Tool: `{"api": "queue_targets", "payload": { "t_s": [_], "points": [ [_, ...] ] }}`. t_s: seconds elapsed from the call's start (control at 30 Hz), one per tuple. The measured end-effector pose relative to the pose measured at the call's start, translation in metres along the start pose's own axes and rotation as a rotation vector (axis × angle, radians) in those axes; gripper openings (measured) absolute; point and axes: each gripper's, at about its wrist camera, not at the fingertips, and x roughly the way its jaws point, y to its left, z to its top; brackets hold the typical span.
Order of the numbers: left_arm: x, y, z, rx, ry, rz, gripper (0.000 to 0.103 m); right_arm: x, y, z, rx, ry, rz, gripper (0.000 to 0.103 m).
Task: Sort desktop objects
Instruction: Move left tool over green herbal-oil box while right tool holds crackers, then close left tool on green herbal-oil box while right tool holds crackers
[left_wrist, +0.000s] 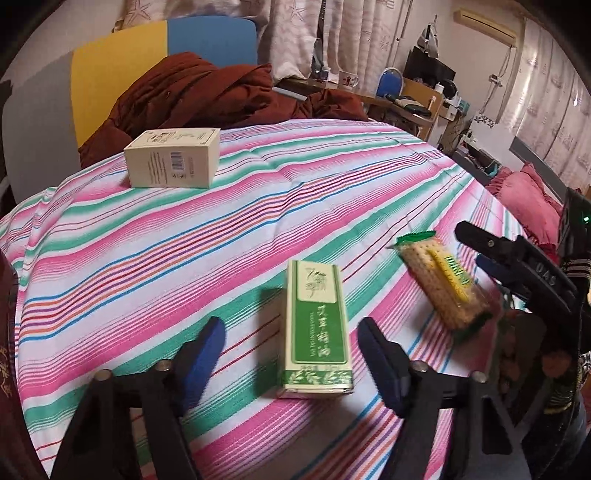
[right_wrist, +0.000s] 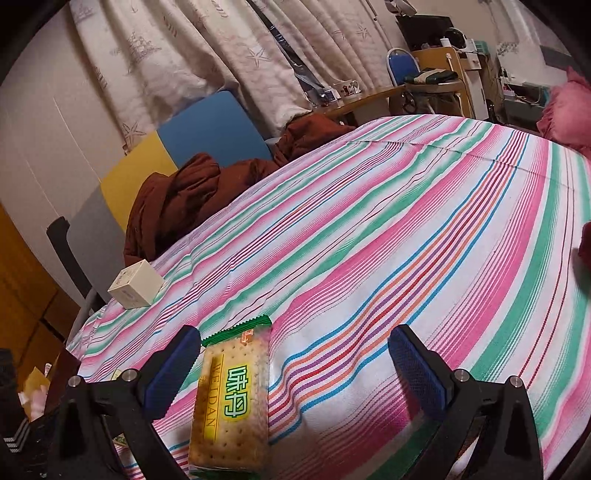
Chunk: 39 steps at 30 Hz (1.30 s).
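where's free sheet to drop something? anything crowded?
Free: the wide striped sheet between the cream box and the green box. Crowded: near edge, where green box, cracker pack and both open grippers, left, right, bunch.

Cracker pack (right_wrist: 231, 398): "WEIDAN" in yellow down its strip, green Chinese chars beside it. Right gripper (left_wrist: 476, 245) body: "UAS" embossed. Green box (left_wrist: 316, 328): Chinese chars, small print unreadable. Cream box (left_wrist: 171, 158): barcode, digits too small.

A striped bedspread (left_wrist: 258, 221) carries a cream box (left_wrist: 171, 158), green box (left_wrist: 316, 328) and cracker packet (left_wrist: 443, 280).
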Motion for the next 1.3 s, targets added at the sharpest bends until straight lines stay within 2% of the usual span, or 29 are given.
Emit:
{"api": "queue_targets", "payload": {
  "t_s": [0.07, 0.13, 0.2, 0.27, 0.37, 0.57, 0.67, 0.73, 0.8, 0.97, 1.1, 1.13, 1.3],
  "points": [
    [0.0, 0.0, 0.0, -0.004, -0.002, 0.014, 0.065, 0.0, 0.0, 0.0, 0.0, 0.0, -0.001, 0.103],
    [-0.001, 0.003, -0.001, -0.013, -0.008, 0.03, 0.053, 0.0, -0.001, 0.0, -0.001, 0.001, -0.002, 0.103],
    [-0.003, 0.007, -0.002, -0.026, -0.015, 0.039, 0.038, 0.0, -0.001, 0.0, -0.002, 0.001, -0.003, 0.103],
    [-0.007, 0.012, -0.005, -0.041, -0.021, 0.038, 0.033, 0.002, 0.0, 0.0, -0.003, 0.002, -0.003, 0.103],
    [-0.017, 0.017, -0.014, -0.05, -0.035, 0.051, 0.033, 0.004, 0.001, 0.0, -0.008, 0.005, -0.008, 0.103],
    [-0.048, 0.03, -0.05, -0.075, -0.092, 0.133, 0.033, 0.004, 0.003, -0.001, -0.025, 0.01, -0.014, 0.103],
    [-0.057, 0.037, -0.062, -0.083, -0.116, 0.157, 0.033, 0.002, 0.01, -0.002, -0.077, 0.023, 0.016, 0.103],
    [-0.059, 0.038, -0.068, -0.072, -0.134, 0.169, 0.033, -0.003, 0.026, -0.007, -0.178, 0.012, 0.025, 0.103],
    [-0.058, 0.039, -0.068, -0.074, -0.144, 0.171, 0.033, -0.007, 0.041, -0.012, -0.263, 0.009, 0.025, 0.103],
    [-0.056, 0.043, -0.068, -0.099, -0.157, 0.125, 0.04, -0.003, 0.059, -0.019, -0.347, 0.057, -0.005, 0.103],
    [-0.057, 0.047, -0.069, -0.123, -0.168, 0.09, 0.042, 0.0, 0.071, -0.024, -0.406, 0.091, -0.032, 0.102],
    [-0.058, 0.047, -0.069, -0.126, -0.169, 0.084, 0.043, 0.001, 0.072, -0.023, -0.41, 0.099, -0.04, 0.101],
    [-0.058, 0.048, -0.069, -0.139, -0.174, 0.061, 0.045, 0.013, 0.079, -0.025, -0.452, 0.144, -0.087, 0.079]
  ]
}}
